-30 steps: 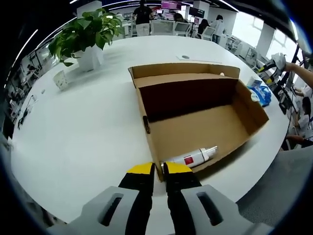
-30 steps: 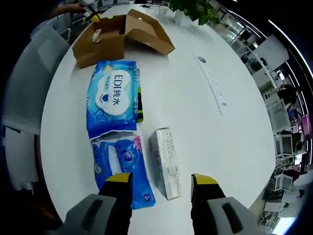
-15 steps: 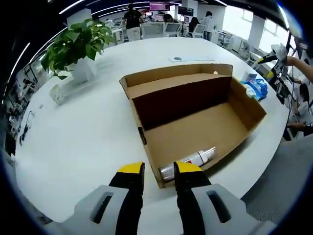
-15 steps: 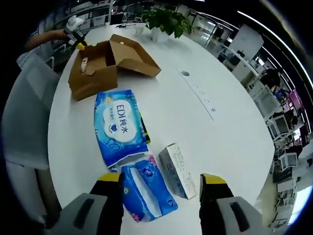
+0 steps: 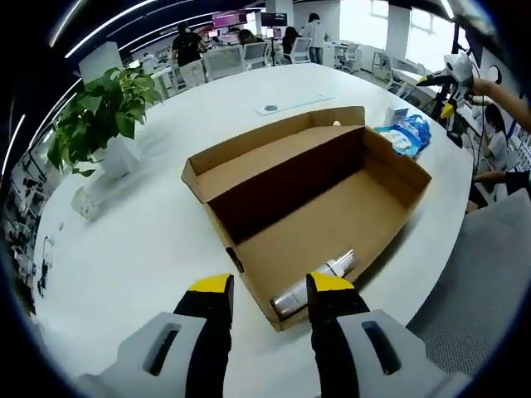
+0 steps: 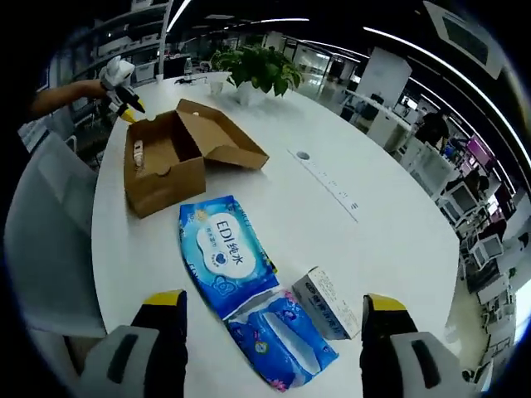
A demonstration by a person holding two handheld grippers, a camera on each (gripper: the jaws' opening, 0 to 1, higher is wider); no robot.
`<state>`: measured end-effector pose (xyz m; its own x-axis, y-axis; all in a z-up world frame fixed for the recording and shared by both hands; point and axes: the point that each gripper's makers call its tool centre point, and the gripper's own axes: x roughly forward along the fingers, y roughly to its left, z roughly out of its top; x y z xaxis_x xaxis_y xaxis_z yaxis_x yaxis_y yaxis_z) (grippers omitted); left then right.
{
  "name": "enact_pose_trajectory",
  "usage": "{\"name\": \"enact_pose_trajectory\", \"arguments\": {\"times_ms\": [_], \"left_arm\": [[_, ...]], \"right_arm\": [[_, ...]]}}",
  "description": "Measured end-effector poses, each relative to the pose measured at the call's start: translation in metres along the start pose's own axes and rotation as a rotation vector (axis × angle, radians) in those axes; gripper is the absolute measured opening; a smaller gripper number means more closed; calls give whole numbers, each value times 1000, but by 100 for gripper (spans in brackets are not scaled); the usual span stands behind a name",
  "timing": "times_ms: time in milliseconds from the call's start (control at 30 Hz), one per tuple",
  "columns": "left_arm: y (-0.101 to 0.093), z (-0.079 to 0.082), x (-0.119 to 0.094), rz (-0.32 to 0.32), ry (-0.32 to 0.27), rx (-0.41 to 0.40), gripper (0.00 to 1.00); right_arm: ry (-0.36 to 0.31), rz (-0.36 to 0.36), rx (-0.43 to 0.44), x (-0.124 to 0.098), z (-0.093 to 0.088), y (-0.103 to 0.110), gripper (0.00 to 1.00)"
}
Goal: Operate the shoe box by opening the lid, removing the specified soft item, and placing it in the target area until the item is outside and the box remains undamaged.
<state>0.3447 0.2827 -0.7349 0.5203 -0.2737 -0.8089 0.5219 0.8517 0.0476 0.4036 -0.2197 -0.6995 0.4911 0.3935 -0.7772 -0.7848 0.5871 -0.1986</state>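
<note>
Left gripper view: shoe box (image 5: 328, 203) sits open on the white table (image 5: 141, 249), lid folded back on the far side. Left gripper (image 5: 267, 290) hangs just off the box's near corner, yellow-tipped fingers (image 5: 209, 286) apart w/ nothing between them, not touching the cardboard. Inside the box, against the near wall by that corner, lies a white tube (image 5: 314, 279) on its side w/ a silvery end; no soft item seen in the box. Beyond the box's far right end, on the table, a blue wipes pack (image 5: 405, 133) and a small white carton (image 5: 397, 114). Left of the box, well apart, a potted plant (image 5: 98, 116). Far right of the box, the other gripper (image 5: 444, 79) held by a person's hand.

Right gripper view: right gripper (image 6: 274, 303) is above the table edge, fingers (image 6: 166, 300) wide apart, empty. Between and just ahead of them: small blue tissue pack (image 6: 280, 340), torn open on top, w/ a white carton (image 6: 326, 303) just beside it. Touching the tissue pack's far end, a large blue wipes pack (image 6: 224, 253) marked EDI — soft goods are outside the box. Shoe box (image 6: 166, 170) lies further on past the large pack, lid open, tube (image 6: 138, 154) visible inside. The left gripper (image 6: 123, 95) hovers at the box's far end. Potted plant (image 6: 253, 70) beyond the box.
</note>
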Motion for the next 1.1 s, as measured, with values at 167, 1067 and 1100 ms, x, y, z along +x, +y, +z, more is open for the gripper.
{"name": "enact_pose_trajectory", "arguments": {"times_ms": [167,1067,1100], "left_arm": [[-3,5,1,-41,19,66,40],[-24,17,11,-241,114,292,46],[-25,17,12,-251,118,306,46]], "right_arm": [[-35,-23,42,-7,6,16,98],[-154,-64,79,-31,41,89,99],[-154,-64,81,-31,40,90,99]]}}
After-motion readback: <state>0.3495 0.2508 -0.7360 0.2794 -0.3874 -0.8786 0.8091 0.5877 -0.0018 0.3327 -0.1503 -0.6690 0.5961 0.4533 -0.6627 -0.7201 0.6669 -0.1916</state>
